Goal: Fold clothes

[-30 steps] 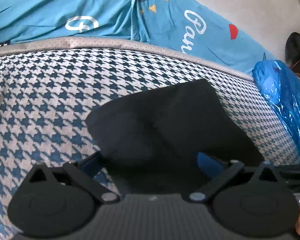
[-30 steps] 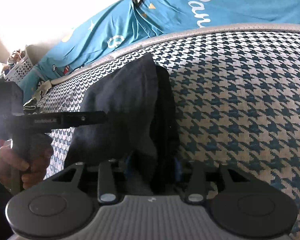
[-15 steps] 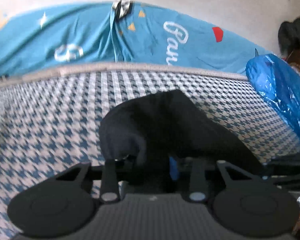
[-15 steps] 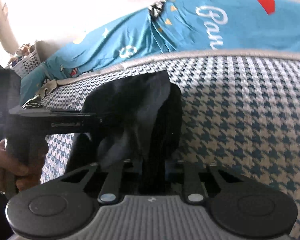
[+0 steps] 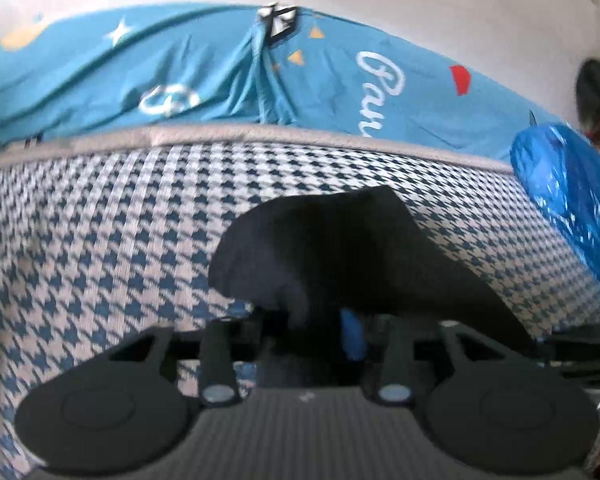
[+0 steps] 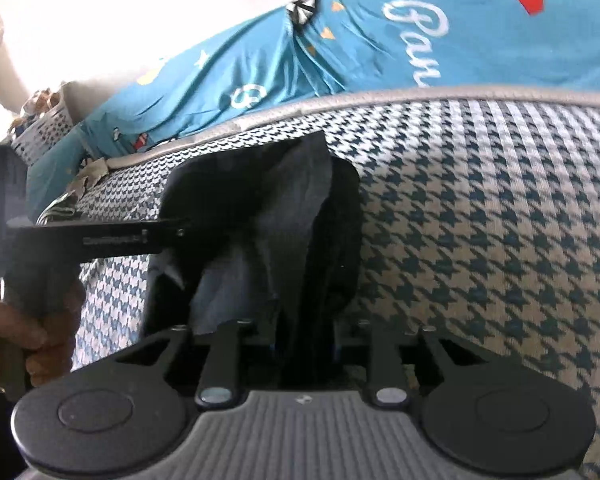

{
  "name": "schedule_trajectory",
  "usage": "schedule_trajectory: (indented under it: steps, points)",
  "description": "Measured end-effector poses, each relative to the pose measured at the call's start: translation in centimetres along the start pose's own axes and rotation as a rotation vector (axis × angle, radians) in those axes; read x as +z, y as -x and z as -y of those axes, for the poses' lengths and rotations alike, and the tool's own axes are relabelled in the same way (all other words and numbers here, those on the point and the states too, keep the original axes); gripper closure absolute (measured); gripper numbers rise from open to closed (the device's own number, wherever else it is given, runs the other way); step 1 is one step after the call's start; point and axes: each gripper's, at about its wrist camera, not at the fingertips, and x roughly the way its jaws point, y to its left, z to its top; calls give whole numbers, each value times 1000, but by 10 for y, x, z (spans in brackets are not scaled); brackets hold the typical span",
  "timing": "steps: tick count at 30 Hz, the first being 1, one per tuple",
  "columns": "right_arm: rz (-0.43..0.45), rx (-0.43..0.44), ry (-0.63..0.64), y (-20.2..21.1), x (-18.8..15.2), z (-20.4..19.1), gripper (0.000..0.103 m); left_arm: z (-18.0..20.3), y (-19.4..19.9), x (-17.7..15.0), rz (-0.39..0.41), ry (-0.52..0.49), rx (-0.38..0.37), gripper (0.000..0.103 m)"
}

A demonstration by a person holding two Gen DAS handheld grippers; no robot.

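Black fabric of a dark garment (image 5: 340, 256) bunches between both pairs of fingers: left gripper (image 5: 312, 332) and right gripper (image 6: 304, 340) each clamp its near edge at six o'clock. It drapes over the houndstooth mattress (image 6: 480, 208); a teal printed sheet (image 5: 204, 76) lies at twelve o'clock.

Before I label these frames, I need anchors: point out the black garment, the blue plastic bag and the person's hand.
black garment (image 5: 352, 248): left wrist view, middle of the dark cloth.
blue plastic bag (image 5: 568, 196): left wrist view, its crinkled side.
hand (image 6: 24, 332): right wrist view, knuckles wrapped around the other handle.
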Motion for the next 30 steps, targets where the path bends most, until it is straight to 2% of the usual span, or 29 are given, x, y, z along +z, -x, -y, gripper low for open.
schedule_trajectory:
  steps: [1, 3, 5, 9, 15, 17, 20, 21, 22, 24, 27, 30]
  points:
    - [-6, 2, -17, 0, 0, 3, 71, -5, -1, -2, -1, 23, -5, 24]
    - [-14, 3, -47, -1, 0, 8, 64, -15, -4, -5, -17, 59, -14, 12]
    - [-19, 5, -69, -1, -1, 12, 59, -24, -8, -8, -35, 94, -23, 9]
    - [-35, 19, -109, -4, -2, 18, 57, -34, -12, -12, -47, 137, -57, 3]
    - [-33, 38, -129, -11, -3, 19, 57, -18, -21, -8, -43, 80, -94, 3]
    - [-26, 43, -131, -13, -4, 18, 57, -12, -25, -6, -41, 57, -103, 7]
    - [-17, 52, -126, -18, -3, 17, 58, -3, -29, -3, -39, 28, -108, 23]
    - [-16, 55, -116, -20, -3, 16, 65, -1, -29, -3, -38, 18, -108, 31]
    - [-16, 55, -105, -22, -4, 15, 67, 2, -28, -3, -33, 7, -103, 42]
    - [-13, 50, -91, -25, -3, 11, 75, 8, -25, -4, -19, -16, -92, 59]
    - [0, 44, -60, -24, -3, 7, 81, 18, -21, -4, 2, -49, -76, 69]
    - [27, 26, -1, -19, -2, -2, 84, 26, -14, -3, 29, -81, -55, 77]
